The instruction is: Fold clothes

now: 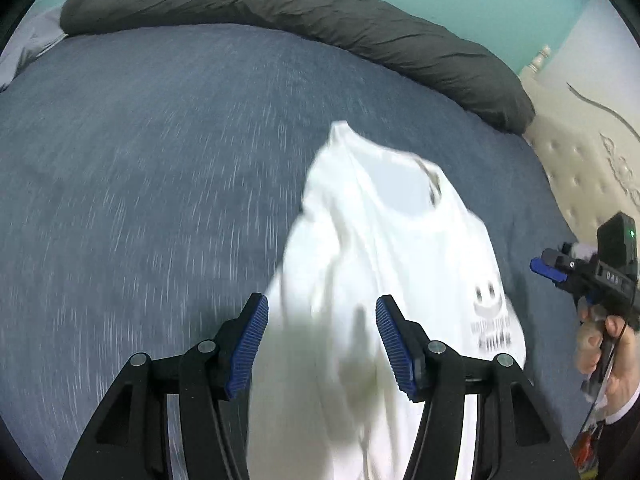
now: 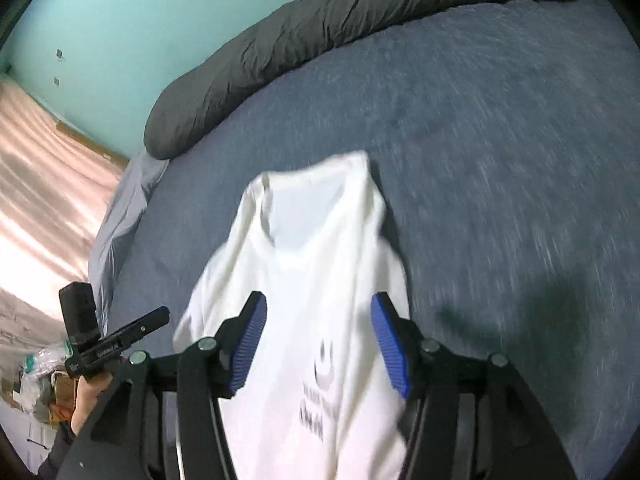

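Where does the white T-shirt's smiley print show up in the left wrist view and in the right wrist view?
Left wrist: the smiley print sits right of centre on the white T-shirt, just beyond the left tool's right-side finger.
Right wrist: the print is low centre, between the right tool's fingers, blurred.
Shared landmark: the dark grey pillow along the far edge of the bed.

Two fisheye views, each looking forward along its own gripper's spread blue-padded fingers and down, from close above, onto a blue bedspread [image 1: 140,152]. The left wrist view has the right gripper [image 1: 548,266] at its right edge; the right wrist view has the left gripper [image 2: 154,318] at its lower left. Both share the white T-shirt [image 1: 400,240] and the dark grey pillow [image 2: 300,40] beyond.
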Tool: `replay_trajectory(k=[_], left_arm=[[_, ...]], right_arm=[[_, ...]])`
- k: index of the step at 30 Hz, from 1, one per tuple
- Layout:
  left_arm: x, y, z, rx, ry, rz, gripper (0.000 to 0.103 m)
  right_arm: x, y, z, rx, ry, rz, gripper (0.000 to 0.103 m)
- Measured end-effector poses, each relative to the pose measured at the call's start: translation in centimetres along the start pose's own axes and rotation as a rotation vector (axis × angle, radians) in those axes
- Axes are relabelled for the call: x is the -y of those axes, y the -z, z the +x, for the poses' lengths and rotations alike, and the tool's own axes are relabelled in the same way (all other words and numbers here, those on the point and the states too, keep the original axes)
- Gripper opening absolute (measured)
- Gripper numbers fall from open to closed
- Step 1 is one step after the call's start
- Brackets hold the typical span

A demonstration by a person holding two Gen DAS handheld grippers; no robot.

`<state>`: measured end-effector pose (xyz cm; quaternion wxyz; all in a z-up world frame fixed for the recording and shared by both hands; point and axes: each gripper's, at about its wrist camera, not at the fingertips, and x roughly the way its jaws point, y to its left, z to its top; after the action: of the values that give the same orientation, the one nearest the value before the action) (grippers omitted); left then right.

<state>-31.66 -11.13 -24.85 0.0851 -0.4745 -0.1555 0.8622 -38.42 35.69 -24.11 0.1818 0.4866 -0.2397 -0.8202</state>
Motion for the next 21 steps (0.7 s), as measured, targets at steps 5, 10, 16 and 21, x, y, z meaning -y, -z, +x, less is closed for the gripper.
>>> replay_trajectory(k=[5, 10, 16, 21], left_arm=[[-0.9, 6.2, -1.7, 0.018, -0.018, -0.084, 0.061], [-1.4, 10.9, -2.9, 0.040, -0.027, -0.146, 0.060], [-1.5, 15.1, -3.6, 0.046, -0.042, -0.164, 0.060], [-1.8, 16.5, -3.3, 0.044, -0.043, -0.190, 0.060]], right_arm=[[1.0, 5.8, -3.0, 0.052, -0.044, 0.080, 0.056], [1.3, 10.5, -4.8, 0.083, -0.045, 0.127, 0.056], [1.0, 14.7, -6.3, 0.116, 0.038, 0.110, 0.056], [1.7, 16.7, -5.8, 0.106, 0.031, 0.126, 0.056]])
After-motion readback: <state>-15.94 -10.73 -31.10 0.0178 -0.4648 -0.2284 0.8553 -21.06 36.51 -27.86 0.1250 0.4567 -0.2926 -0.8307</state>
